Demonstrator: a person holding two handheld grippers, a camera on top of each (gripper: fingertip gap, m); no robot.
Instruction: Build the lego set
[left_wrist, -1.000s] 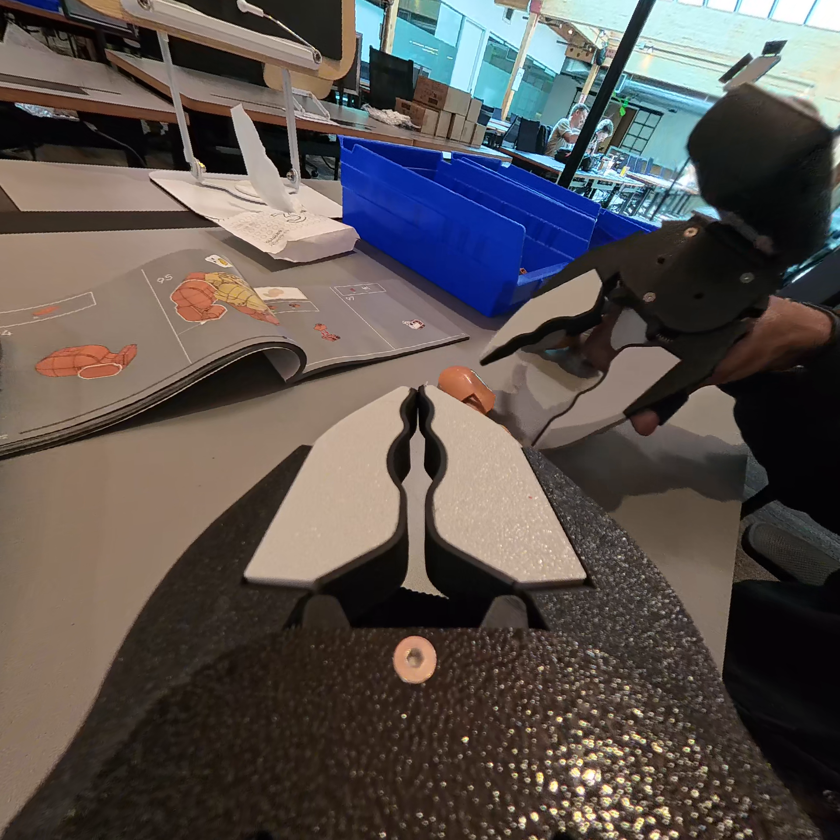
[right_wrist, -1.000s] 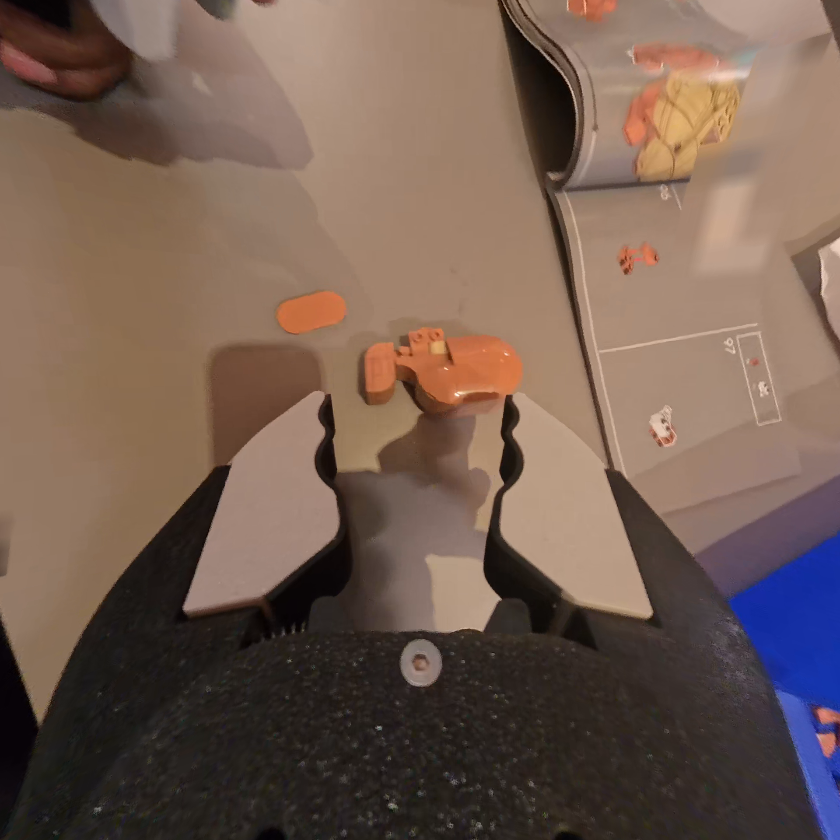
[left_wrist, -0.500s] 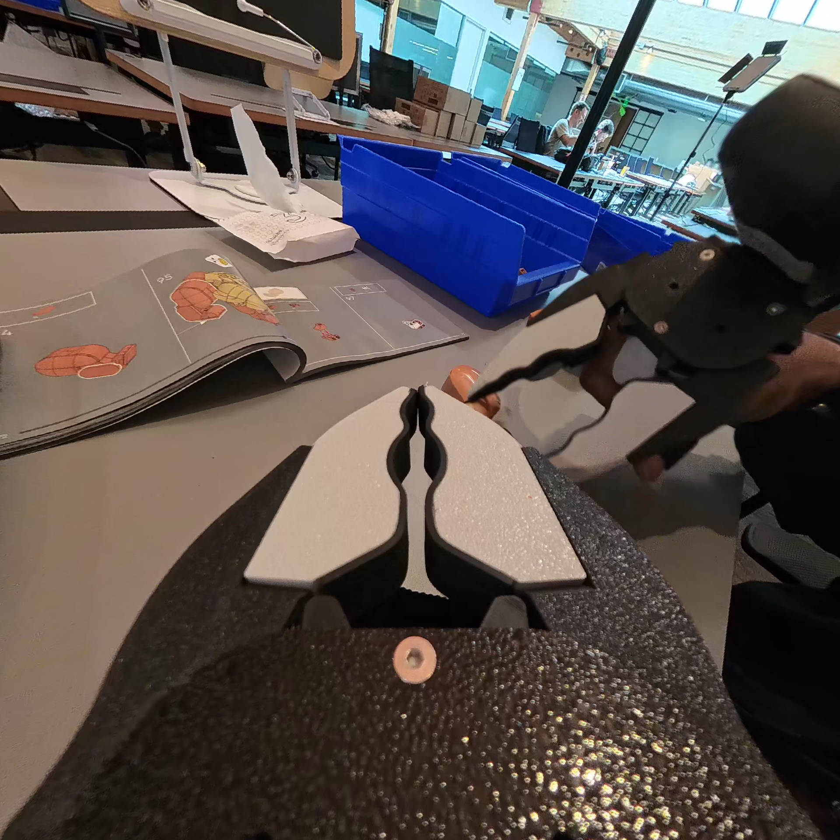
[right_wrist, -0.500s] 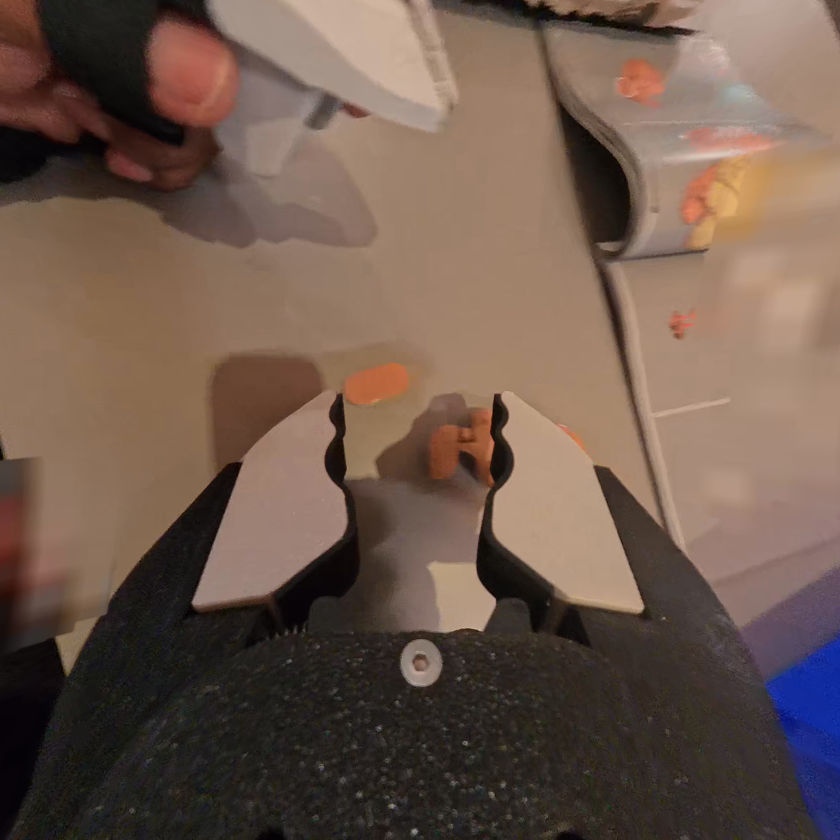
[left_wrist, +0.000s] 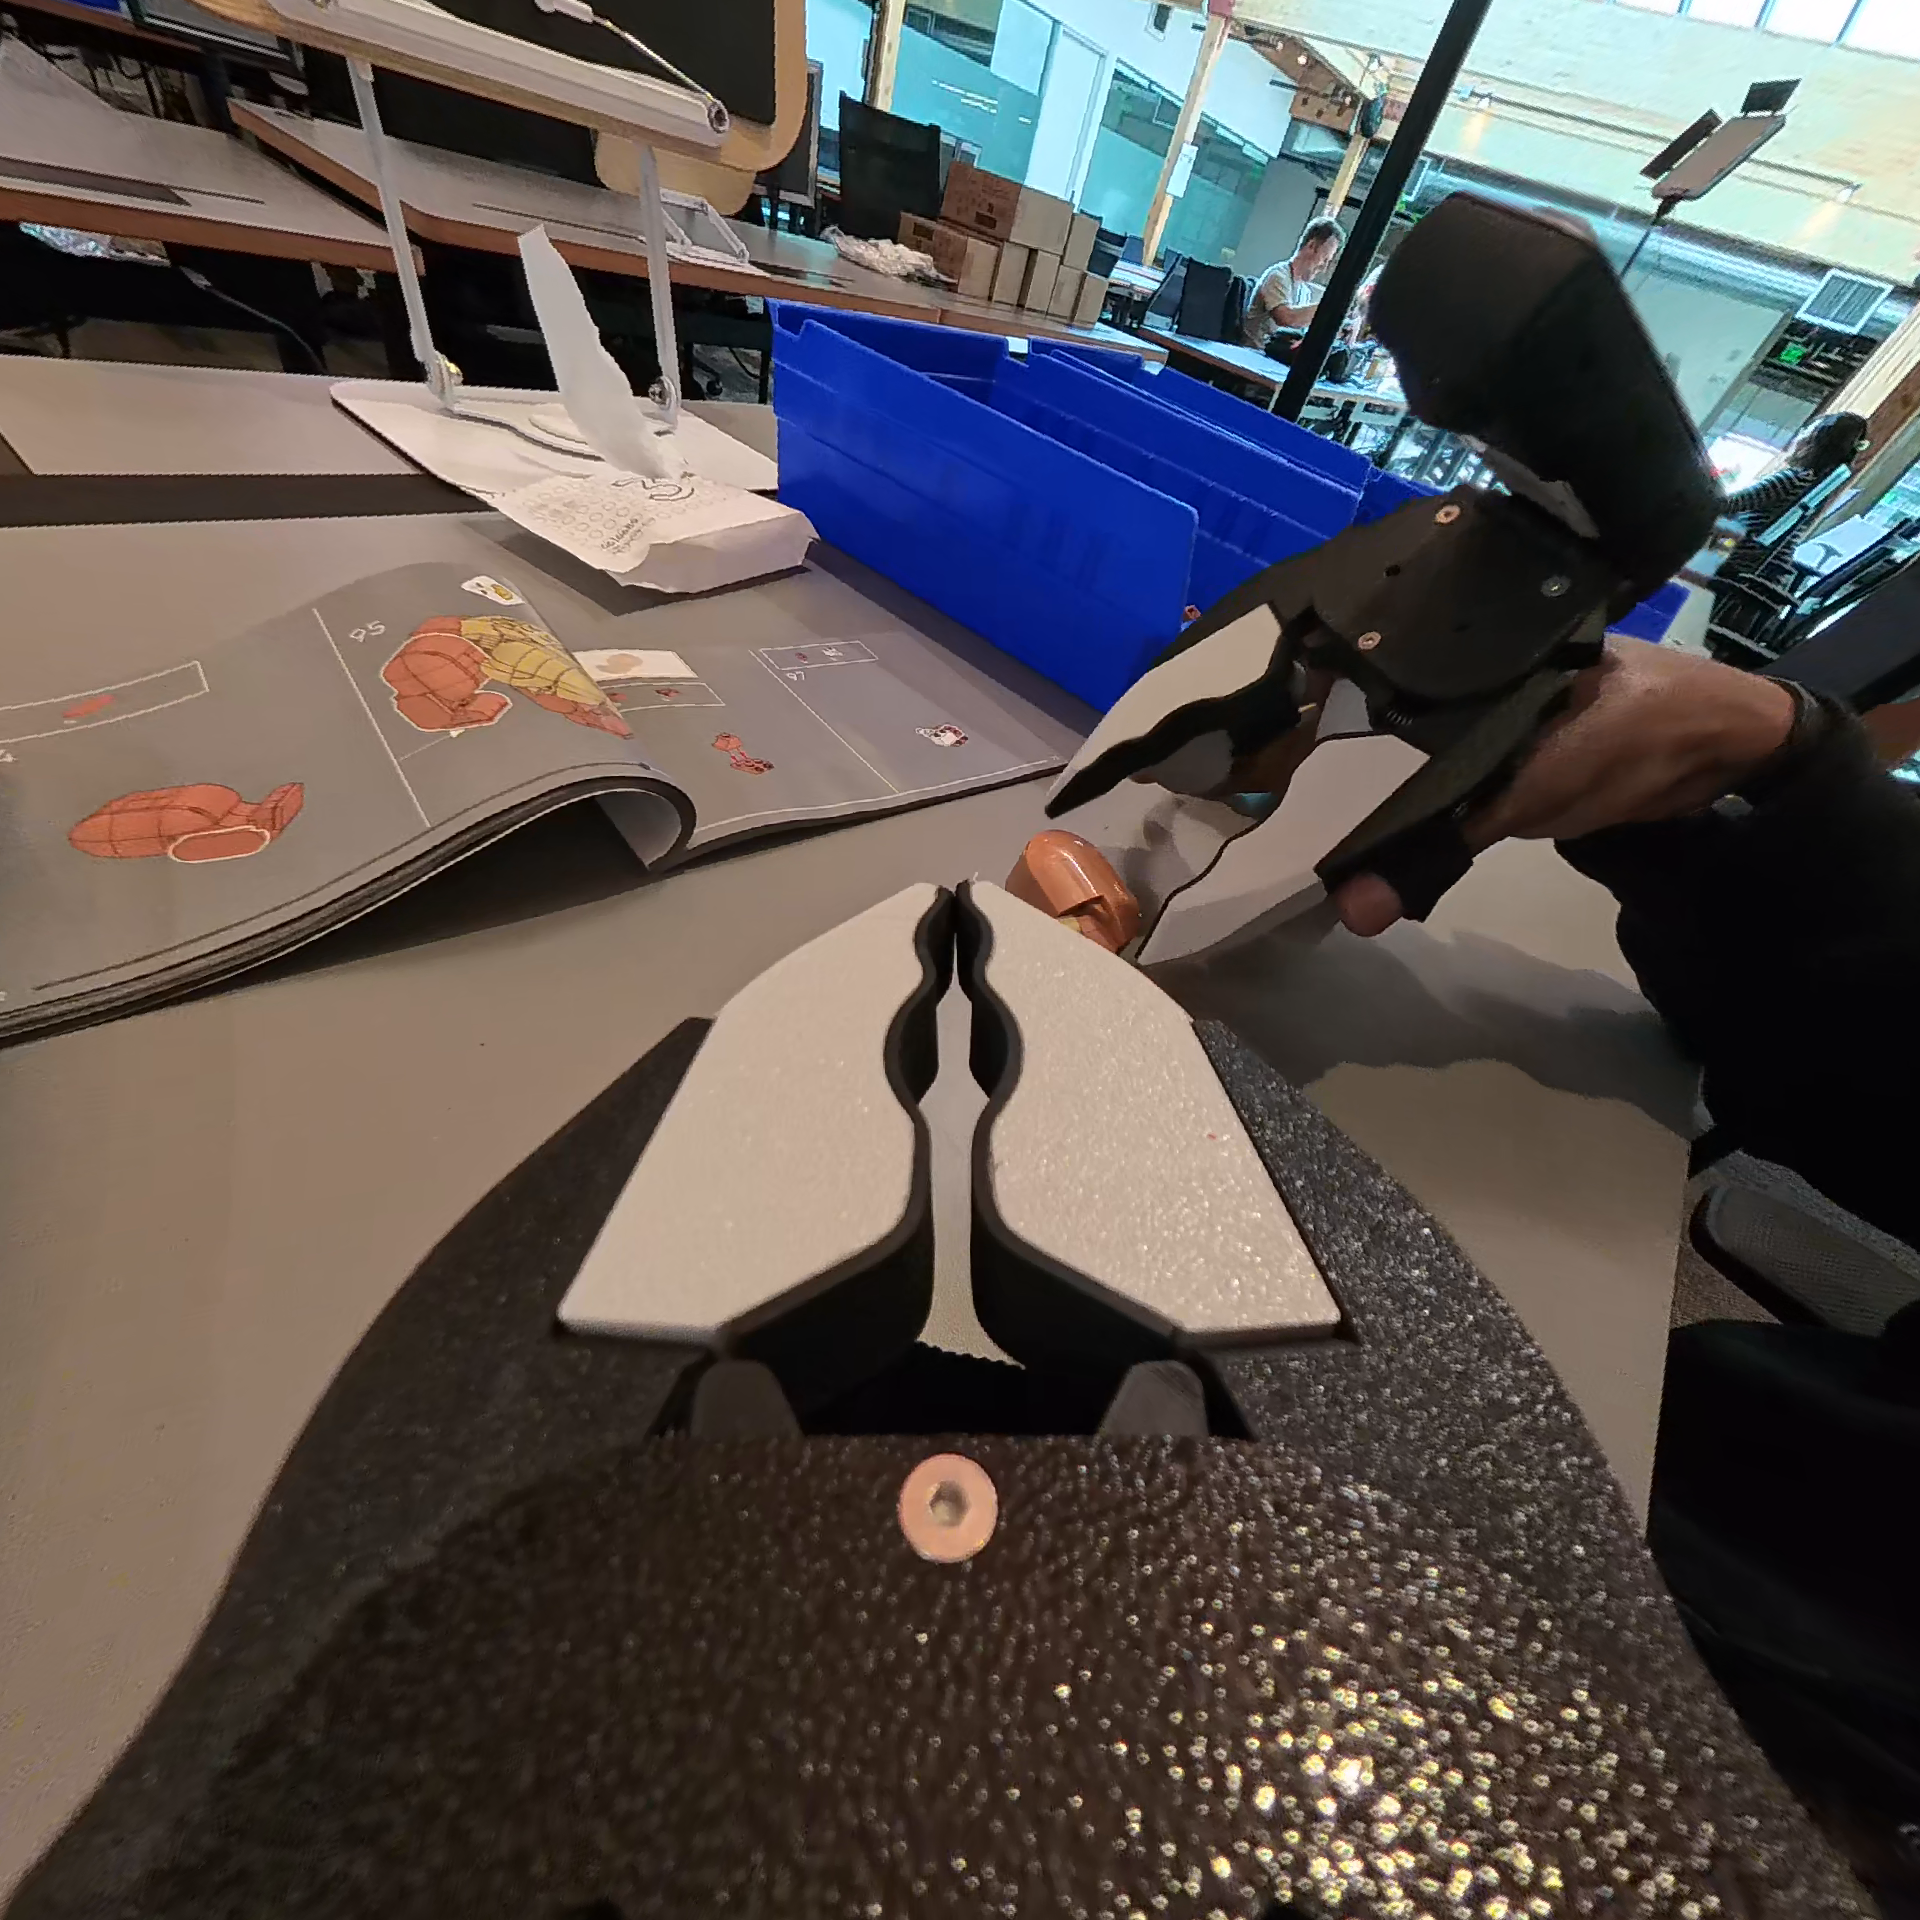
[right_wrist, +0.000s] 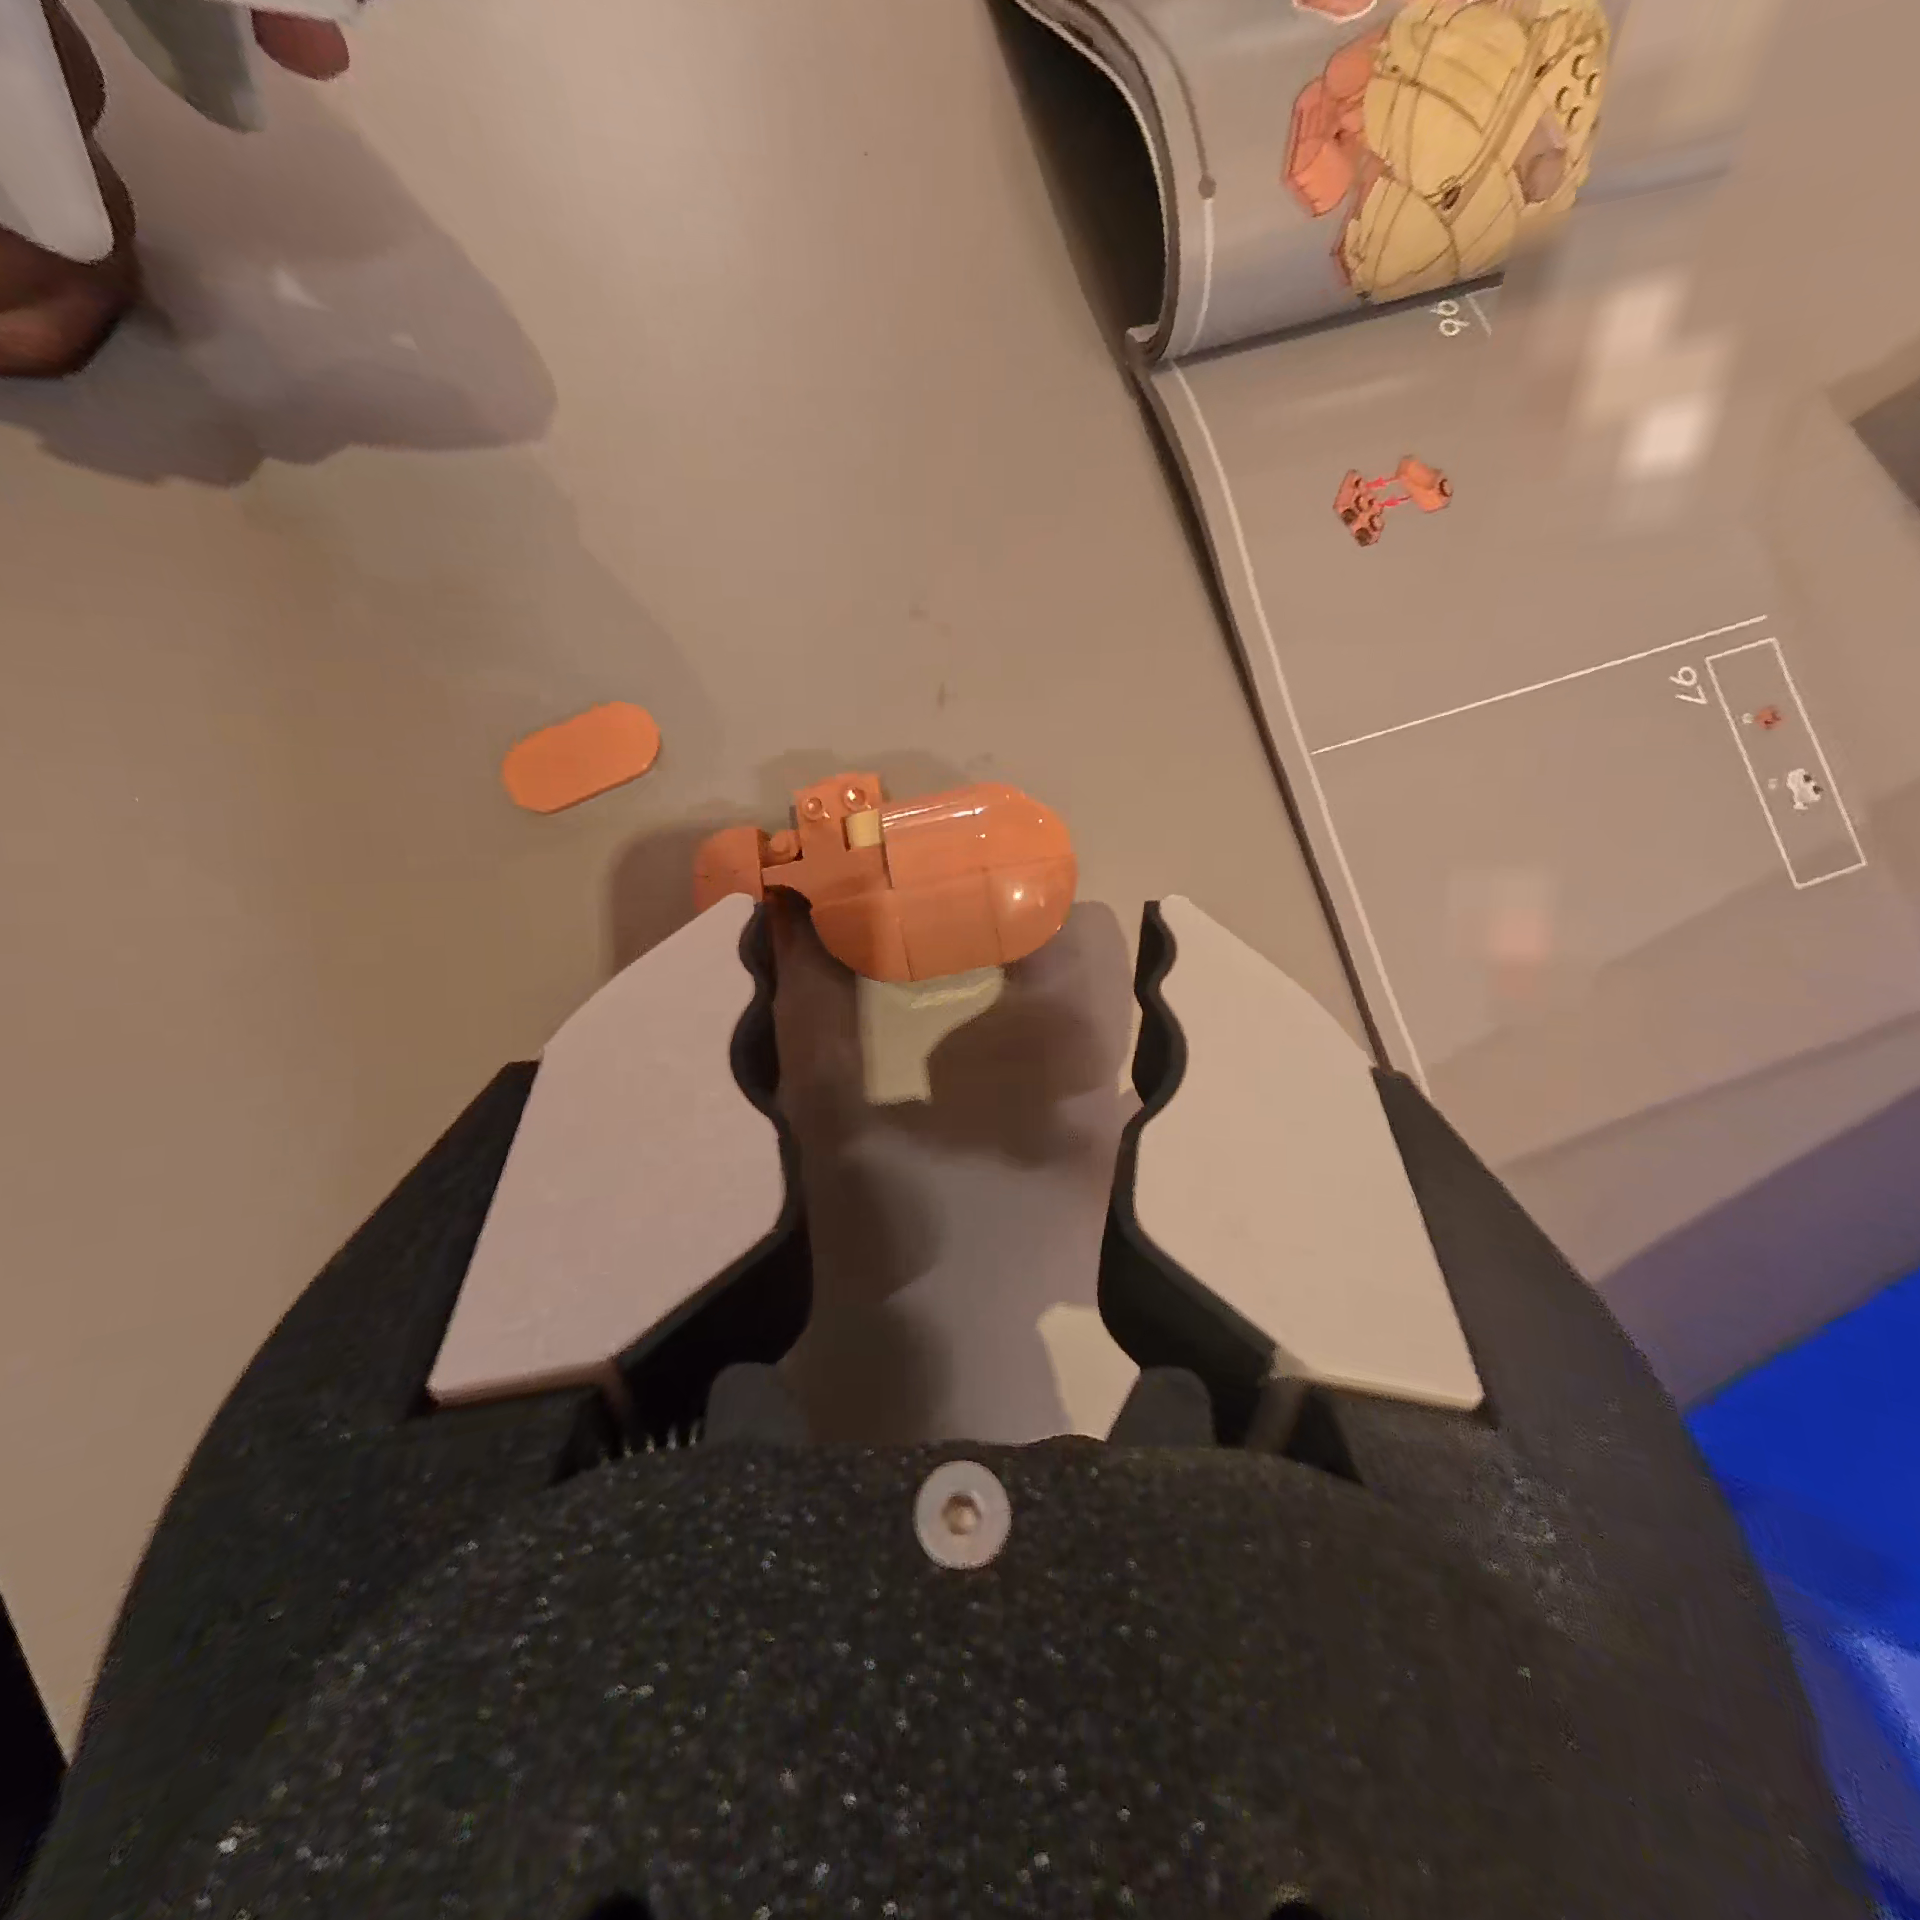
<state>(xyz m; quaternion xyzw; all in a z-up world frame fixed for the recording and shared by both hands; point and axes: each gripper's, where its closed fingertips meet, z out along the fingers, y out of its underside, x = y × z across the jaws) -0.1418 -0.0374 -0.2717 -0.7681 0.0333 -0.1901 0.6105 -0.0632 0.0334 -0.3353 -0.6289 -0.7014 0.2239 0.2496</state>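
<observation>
A small orange brick model (right_wrist: 914, 873), rounded with a short stub at its left end, lies on the grey table (right_wrist: 520, 520). My right gripper (right_wrist: 954, 914) is open just above it. The model's near side sits between the fingertips, with a gap on the right and no pad pressing. In the left wrist view the same model (left_wrist: 1065, 878) lies between the right gripper's spread fingers (left_wrist: 1226, 914). My left gripper (left_wrist: 954, 896) is shut with nothing seen between its pads and rests low over the table, just short of the model.
A flat orange oval plate (right_wrist: 580, 755) lies left of the model. An open instruction booklet (left_wrist: 416, 748) lies to the left, and shows at the right in the right wrist view (right_wrist: 1507, 623). Blue bins (left_wrist: 987, 520) stand behind. A white stand base (left_wrist: 468, 426) and a paper bag (left_wrist: 665, 530) lie at the back. Tip to tip, the grippers are about 12 cm apart.
My right gripper moved forward over the model with its jaws narrower, then drew back and opened wider. The model stays on the table. My left gripper has not moved.
</observation>
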